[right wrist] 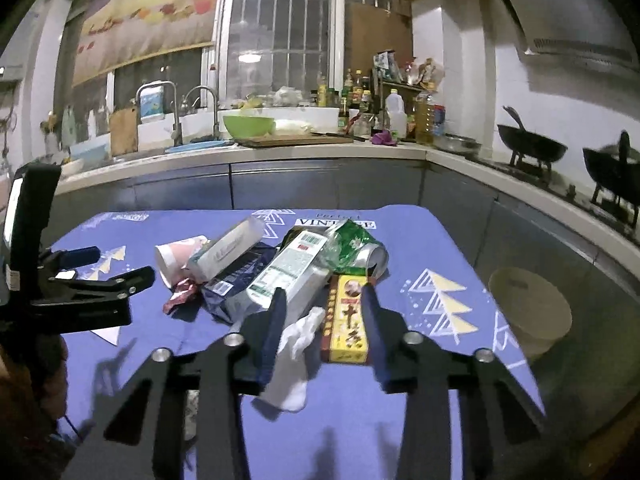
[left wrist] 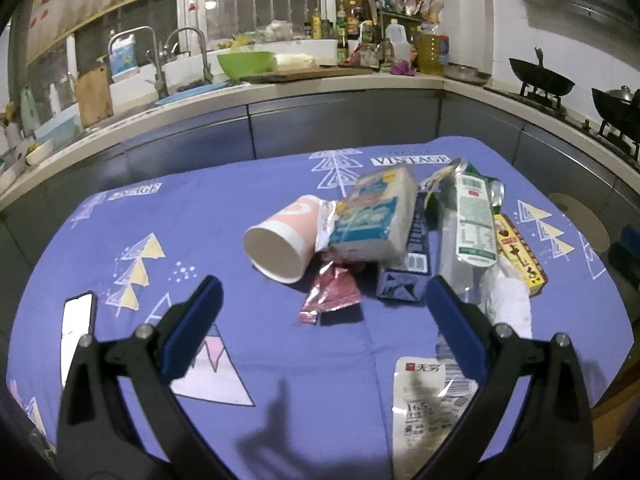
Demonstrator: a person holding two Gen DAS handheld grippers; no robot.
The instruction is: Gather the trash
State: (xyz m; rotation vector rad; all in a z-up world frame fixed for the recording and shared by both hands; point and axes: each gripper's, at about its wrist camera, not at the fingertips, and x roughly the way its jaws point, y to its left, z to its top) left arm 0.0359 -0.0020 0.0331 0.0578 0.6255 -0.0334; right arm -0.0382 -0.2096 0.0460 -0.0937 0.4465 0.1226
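Note:
A heap of trash lies on the purple tablecloth [left wrist: 248,360]: a tipped paper cup [left wrist: 280,240], a blue-white carton [left wrist: 372,216], a white-green pouch [right wrist: 288,276], a crushed green can [right wrist: 356,248] and a red wrapper [left wrist: 328,298]. My left gripper [left wrist: 322,284] hangs wide open just above the red wrapper, holding nothing. My right gripper [right wrist: 324,308] has its jaws partly closed but still apart. A crumpled white tissue [right wrist: 296,356] lies against its left finger, and the near end of a yellow box [right wrist: 346,320] sits beside its right finger. The left wrist view shows both lying on the cloth.
A clear printed plastic wrapper [left wrist: 428,400] lies near the table's front, and a white phone-like slab [left wrist: 76,320] at its left. A round tan stool [right wrist: 528,312] stands right of the table. Behind runs a kitchen counter [left wrist: 280,92] with a sink; woks [left wrist: 540,76] sit on the stove.

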